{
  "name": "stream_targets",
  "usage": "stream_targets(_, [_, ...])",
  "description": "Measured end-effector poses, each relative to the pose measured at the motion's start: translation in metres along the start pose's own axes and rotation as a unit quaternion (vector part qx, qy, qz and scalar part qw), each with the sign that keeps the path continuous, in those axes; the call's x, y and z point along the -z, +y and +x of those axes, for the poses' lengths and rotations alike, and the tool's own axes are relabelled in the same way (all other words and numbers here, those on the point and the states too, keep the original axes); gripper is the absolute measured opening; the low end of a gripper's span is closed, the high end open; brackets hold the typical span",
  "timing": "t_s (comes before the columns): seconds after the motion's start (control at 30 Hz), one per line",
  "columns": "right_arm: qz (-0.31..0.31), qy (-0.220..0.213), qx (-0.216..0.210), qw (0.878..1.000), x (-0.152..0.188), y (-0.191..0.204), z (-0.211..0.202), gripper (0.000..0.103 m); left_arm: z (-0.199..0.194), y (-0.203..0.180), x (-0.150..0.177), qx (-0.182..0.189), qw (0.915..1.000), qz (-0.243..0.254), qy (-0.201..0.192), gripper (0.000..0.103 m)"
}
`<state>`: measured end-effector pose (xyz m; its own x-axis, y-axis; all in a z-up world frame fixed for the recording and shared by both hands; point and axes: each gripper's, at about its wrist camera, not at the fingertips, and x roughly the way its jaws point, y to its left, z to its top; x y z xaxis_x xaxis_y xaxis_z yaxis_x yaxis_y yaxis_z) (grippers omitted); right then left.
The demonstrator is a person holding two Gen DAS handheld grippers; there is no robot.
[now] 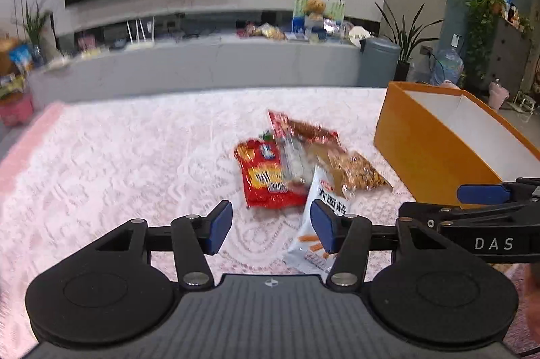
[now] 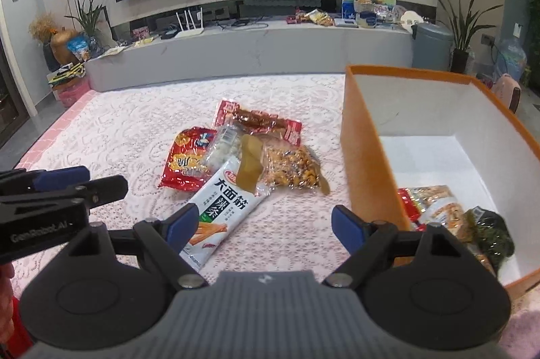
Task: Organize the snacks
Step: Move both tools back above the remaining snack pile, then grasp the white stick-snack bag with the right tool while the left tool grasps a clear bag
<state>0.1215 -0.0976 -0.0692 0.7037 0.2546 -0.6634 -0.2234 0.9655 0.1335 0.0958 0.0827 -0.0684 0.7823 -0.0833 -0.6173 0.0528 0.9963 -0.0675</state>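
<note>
A pile of snack packets lies on the pink lace tablecloth (image 1: 118, 163). It holds a red packet (image 1: 266, 176) (image 2: 185, 161), a long white packet (image 1: 303, 244) (image 2: 222, 210), a clear bag of nuts (image 1: 357, 171) (image 2: 290, 171) and a red-brown packet (image 1: 303, 129) (image 2: 260, 119) at the back. My left gripper (image 1: 271, 229) is open just in front of the pile, with its right finger over the white packet. My right gripper (image 2: 265, 229) is open wide, and the white packet's near end lies by its left finger. To the right stands an orange box (image 1: 422, 149) (image 2: 368, 156).
Inside the orange box lie several snacks (image 2: 442, 210), among them a dark green packet (image 2: 492, 234). Beyond the table's far edge run a low grey cabinet (image 2: 270, 48), a grey bin (image 2: 430, 45) and potted plants (image 2: 462, 21). The cloth's pink border (image 2: 50, 143) marks the left edge.
</note>
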Motion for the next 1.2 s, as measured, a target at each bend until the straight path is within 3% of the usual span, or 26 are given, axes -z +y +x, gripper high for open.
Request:
stream_targets(0.03, [-0.007, -0.006, 0.005, 1.000, 0.000, 0.002, 0.003, 0.085, 0.004, 0.003, 0.001, 0.002, 1.0000, -0.006, 0.007, 0.051])
stream_targets(0.1, [-0.021, -0.011, 0.004, 1.000, 0.001, 0.005, 0.009, 0.085, 0.011, 0.008, 0.003, 0.003, 0.9998, -0.012, 0.016, 0.047])
stream_targets(0.27, [-0.031, -0.010, -0.002, 0.999, 0.000, 0.012, 0.028, 0.083, 0.021, 0.016, 0.002, -0.014, 0.9998, -0.006, 0.007, 0.047])
stream_targets(0.43, [-0.051, -0.006, 0.009, 0.999, -0.002, 0.021, 0.050, 0.077, 0.038, 0.022, -0.006, -0.006, 1.0000, 0.003, 0.002, 0.047])
stream_targets(0.53, [-0.049, 0.004, 0.011, 0.999, -0.003, 0.021, 0.063, 0.068, 0.049, 0.024, -0.009, 0.007, 0.9998, 0.007, 0.016, 0.042])
stream_targets(0.8, [-0.028, 0.023, -0.006, 0.999, -0.008, 0.023, 0.088, 0.067, 0.068, 0.029, -0.013, 0.032, 0.9983, 0.000, 0.049, 0.034])
stream_targets(0.9, [-0.025, 0.024, -0.006, 0.999, -0.010, 0.027, 0.094, 0.061, 0.068, 0.029, -0.014, 0.059, 0.9961, 0.001, 0.066, 0.032])
stream_targets(1.03, [-0.036, 0.024, 0.033, 0.998, -0.011, 0.027, 0.096, 0.053, 0.069, 0.021, -0.017, 0.112, 0.9901, 0.011, 0.084, 0.033])
stream_targets(1.2, [-0.043, 0.036, 0.040, 0.998, -0.004, 0.021, 0.096, 0.034, 0.087, 0.006, -0.018, 0.147, 0.9826, 0.028, 0.111, 0.036])
